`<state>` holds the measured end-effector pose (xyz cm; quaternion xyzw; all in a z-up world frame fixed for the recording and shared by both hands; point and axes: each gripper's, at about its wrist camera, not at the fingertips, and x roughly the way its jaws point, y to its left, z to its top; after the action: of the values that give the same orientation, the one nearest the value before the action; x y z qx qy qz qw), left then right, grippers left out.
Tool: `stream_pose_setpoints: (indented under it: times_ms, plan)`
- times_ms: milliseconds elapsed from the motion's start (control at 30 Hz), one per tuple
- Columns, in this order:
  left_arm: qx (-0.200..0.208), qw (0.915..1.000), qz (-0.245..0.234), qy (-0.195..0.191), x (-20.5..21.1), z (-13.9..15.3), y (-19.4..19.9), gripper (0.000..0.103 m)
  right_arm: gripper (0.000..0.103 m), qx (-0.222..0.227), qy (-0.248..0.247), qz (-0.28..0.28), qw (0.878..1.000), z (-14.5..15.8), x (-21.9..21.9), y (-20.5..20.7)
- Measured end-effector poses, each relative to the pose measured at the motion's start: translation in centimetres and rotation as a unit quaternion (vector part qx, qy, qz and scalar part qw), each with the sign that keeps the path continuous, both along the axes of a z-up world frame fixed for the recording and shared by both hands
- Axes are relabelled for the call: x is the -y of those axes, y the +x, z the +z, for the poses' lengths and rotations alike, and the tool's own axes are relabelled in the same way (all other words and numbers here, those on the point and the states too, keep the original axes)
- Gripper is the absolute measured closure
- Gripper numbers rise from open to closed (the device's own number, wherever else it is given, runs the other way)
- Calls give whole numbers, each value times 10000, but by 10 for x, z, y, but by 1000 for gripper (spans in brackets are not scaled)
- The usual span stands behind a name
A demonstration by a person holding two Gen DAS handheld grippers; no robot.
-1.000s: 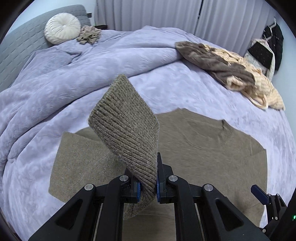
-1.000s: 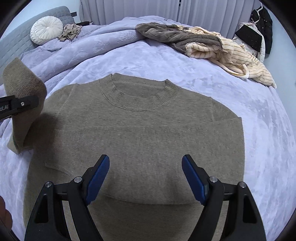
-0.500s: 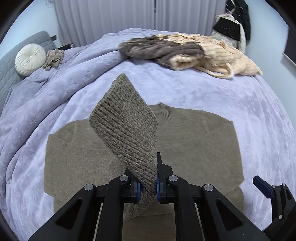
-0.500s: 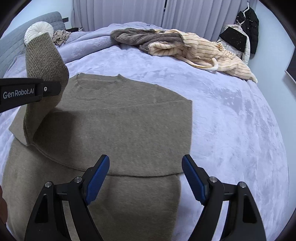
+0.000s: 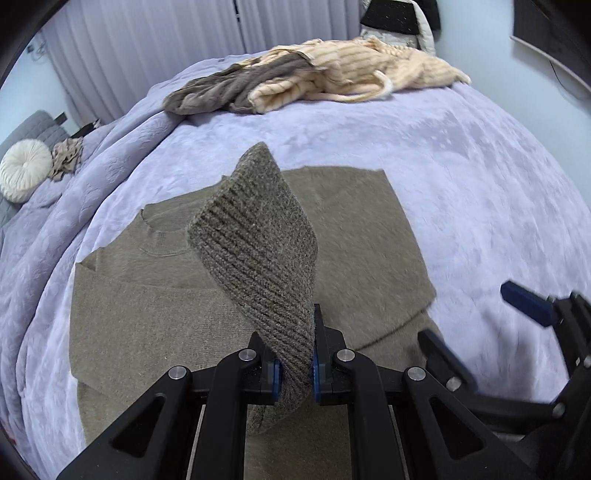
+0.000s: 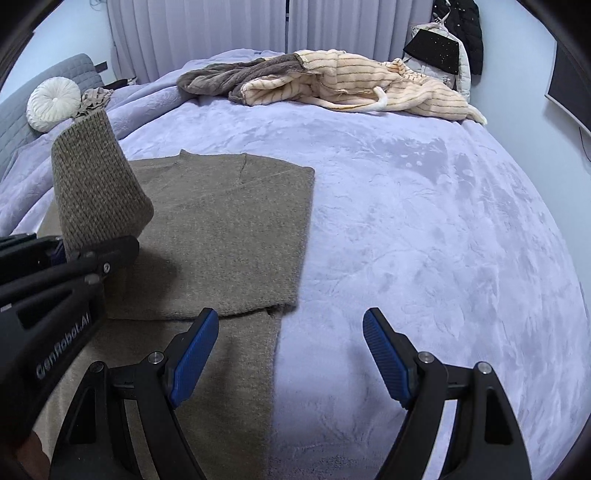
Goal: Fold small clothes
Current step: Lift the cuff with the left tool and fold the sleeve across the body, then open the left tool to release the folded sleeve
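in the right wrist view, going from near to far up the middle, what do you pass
Right tongs, open → brown sweater lying flat → bare lavender blanket → heap of brown and cream striped clothes → white curtains.

Left gripper carries ribbed cuff rightward over sweater; right gripper shifts right, now straddling sweater's right edge above blanket.

Soft even indoor light, faint shadows, strong fisheye curvature, dark vignetted corners, slight motion blur
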<state>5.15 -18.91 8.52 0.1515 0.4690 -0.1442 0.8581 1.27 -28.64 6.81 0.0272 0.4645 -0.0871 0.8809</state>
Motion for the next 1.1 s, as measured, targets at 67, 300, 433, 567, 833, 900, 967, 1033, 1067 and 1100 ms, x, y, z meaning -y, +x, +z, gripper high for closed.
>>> stream_pose_setpoints:
  times_ms: [67,300,433,567,833,900,967,1033,1067,1100]
  plan:
    - [-140,9999,-24,-16,-3,-8,-3,90,20,-49,-69,-29,10000,-3,3,-3]
    - [-504,9981,-150,-307,-15,-22,-11,90,20,-29,-9,-112,9999,-6,11,-9]
    - [-875,9921,39,-895,-19,-30,5,90,20,-58,-120,-170,9998,-6,10,-9]
    - [-1069,9852,223,-1321,-18,-33,19,90,20,-20,-127,-260,9996,-2,15,-14]
    - [-1231,9830,332,-1319,-18,-41,21,5,22,-19,51,-515,9987,-3,33,-23]
    - [-1295,9797,328,-1496,-27,-35,22,5,22,-29,40,-567,9984,-4,35,-27]
    - [-1288,9776,284,-1638,-40,-26,17,5,22,-9,166,-533,9984,-2,37,-33]
    - [-1265,9749,164,-1824,-54,-17,10,5,22,69,458,-480,9978,1,37,-38]
    - [-1247,9740,74,-1891,-61,-13,6,5,22,129,708,-442,9964,3,36,-40]
    - [-1227,9732,-9,-1945,-67,-10,2,5,22,190,1142,-360,9926,4,35,-41]
